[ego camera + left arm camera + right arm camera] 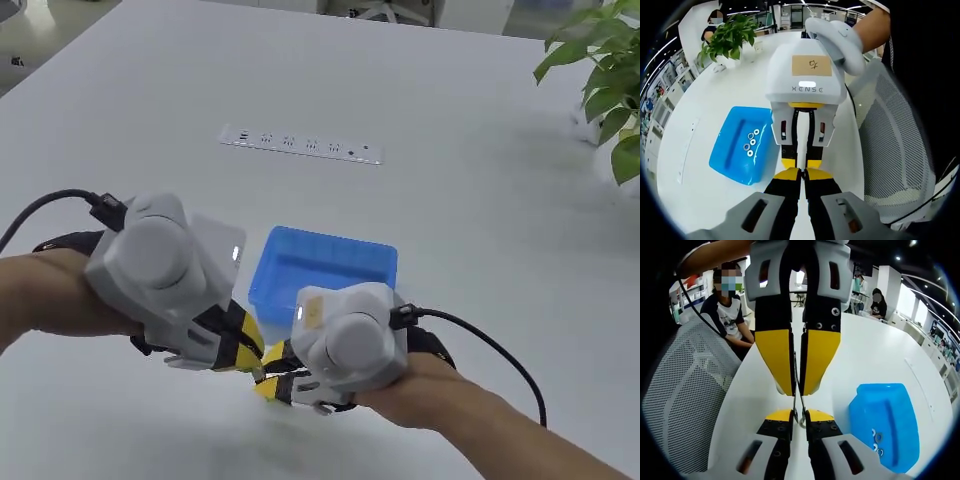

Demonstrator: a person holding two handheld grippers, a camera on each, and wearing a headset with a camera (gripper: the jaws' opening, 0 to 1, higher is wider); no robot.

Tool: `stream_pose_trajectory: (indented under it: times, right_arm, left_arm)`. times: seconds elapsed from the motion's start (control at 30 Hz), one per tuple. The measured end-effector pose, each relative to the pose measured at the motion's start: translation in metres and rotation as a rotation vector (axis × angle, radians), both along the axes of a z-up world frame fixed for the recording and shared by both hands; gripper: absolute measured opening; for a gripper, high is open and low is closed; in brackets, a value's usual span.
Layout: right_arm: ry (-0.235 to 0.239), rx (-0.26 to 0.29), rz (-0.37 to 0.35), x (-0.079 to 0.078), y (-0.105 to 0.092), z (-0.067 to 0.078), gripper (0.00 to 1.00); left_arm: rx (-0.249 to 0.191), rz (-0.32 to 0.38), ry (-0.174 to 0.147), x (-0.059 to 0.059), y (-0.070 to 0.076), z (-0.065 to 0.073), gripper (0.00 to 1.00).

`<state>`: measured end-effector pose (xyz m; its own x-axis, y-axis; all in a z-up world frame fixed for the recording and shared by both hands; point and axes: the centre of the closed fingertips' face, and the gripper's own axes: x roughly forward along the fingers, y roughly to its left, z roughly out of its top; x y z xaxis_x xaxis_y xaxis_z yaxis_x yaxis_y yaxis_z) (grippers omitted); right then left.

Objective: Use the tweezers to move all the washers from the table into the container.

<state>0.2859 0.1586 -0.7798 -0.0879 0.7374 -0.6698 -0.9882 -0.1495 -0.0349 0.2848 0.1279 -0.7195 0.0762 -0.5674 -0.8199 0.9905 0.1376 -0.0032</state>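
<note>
The thin metal tweezers (798,399) are hard to make out. In the right gripper view they are only a slim bright strip running down the slit between the yellow pads of the left gripper (802,175) to the yellow tips of the right gripper (800,416). The two grippers meet nose to nose above the near part of the white table (450,200), and in the head view their grey housings hide the strip.

The left gripper's jaws are drawn in to a narrow slit and appear to pinch the tweezers. The right gripper's jaws stand just as close, but I cannot tell whether they grip the strip's end or only flank it.

Five small silver washers (753,142) lie clustered inside one blue rectangular plastic container (727,155), just beyond the grippers. In the right gripper view a jaw partly covers them.

Farther off lie one white power strip (300,145) and, at the far right, one green potted plant (600,80), cut off by the edge. A grey mesh chair (895,150) stands beside the table.
</note>
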Motion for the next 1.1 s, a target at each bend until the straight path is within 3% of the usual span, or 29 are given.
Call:
stream_pose_trajectory:
  times: [1.1]
  right_arm:
    - [0.023, 0.007, -0.02, 0.0012, -0.0027, -0.0009, 0.09]
  left_arm:
    - [-0.003, 0.003, 0.0, 0.004, -0.0038, -0.0016, 0.07]
